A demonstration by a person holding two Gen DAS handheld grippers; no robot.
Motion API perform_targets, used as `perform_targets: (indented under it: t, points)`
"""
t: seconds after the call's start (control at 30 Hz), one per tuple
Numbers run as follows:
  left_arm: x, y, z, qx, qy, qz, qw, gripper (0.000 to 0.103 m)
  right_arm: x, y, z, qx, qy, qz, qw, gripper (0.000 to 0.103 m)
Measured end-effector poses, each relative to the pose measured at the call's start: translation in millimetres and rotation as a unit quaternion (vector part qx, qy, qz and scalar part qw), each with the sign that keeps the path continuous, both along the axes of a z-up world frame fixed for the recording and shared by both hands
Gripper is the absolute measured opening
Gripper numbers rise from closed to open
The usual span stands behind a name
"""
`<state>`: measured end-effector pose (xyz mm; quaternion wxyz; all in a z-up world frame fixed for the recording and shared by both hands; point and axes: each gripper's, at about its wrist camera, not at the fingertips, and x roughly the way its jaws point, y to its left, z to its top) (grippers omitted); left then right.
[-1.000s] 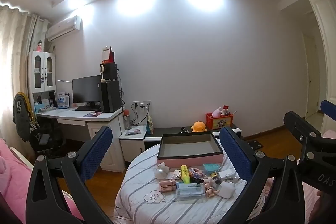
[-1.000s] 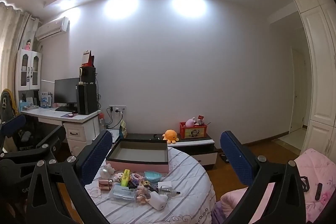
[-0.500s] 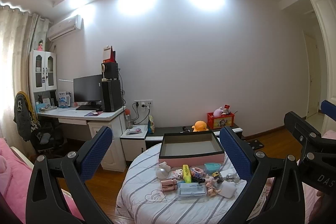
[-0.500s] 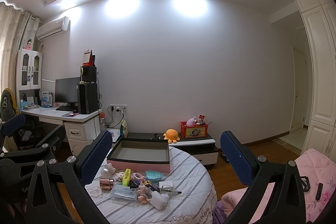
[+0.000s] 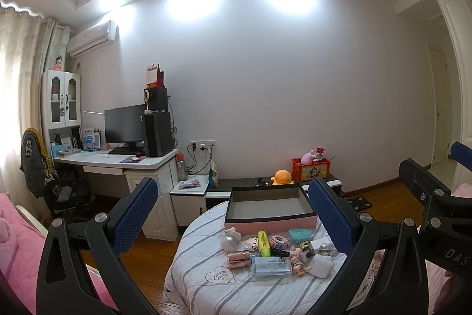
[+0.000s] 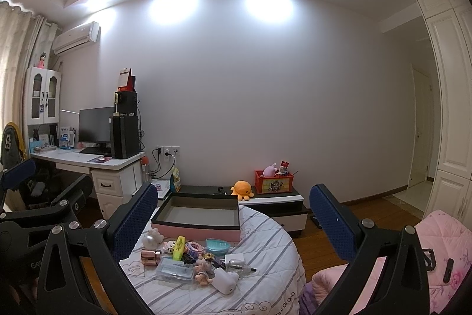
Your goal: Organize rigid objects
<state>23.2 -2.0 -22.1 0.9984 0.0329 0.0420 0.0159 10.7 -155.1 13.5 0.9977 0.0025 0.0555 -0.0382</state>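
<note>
A round table with a striped white cloth (image 5: 206, 253) (image 6: 265, 273) carries an empty pink box with a dark rim (image 5: 268, 210) (image 6: 196, 216) at its far side. In front of the box lies a cluster of small items: a yellow highlighter (image 5: 262, 242) (image 6: 179, 247), a rose-gold cylinder (image 5: 238, 258) (image 6: 150, 255), a clear plastic case (image 5: 271, 267) (image 6: 174, 270), a teal oval tin (image 5: 300, 234) (image 6: 217, 245), a white earbud-like case (image 5: 321, 268) (image 6: 225, 279) and small figurines. My left gripper (image 5: 233, 217) and right gripper (image 6: 233, 220) hover open, well short of the table, holding nothing.
A white desk (image 5: 118, 163) with monitor and PC tower stands at left with a chair (image 5: 59, 191). A low cabinet (image 6: 277, 197) behind the table holds an orange plush and a red crate. Pink bedding (image 6: 442, 250) lies at right, wooden floor around the table.
Both views have crept slightly toward the table and tilted a little; the items on the table have not moved and both grippers stay open.
</note>
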Motion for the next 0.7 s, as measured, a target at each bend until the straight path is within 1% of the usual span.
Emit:
perform_targets:
  t: [0.7]
  points:
    - [-6.0, 5.4, 6.0, -0.001, 0.001, 0.001, 1.0000, 0.103, -1.1, 2.6, 0.3, -0.002, 0.001, 0.000, 1.000, 0.103]
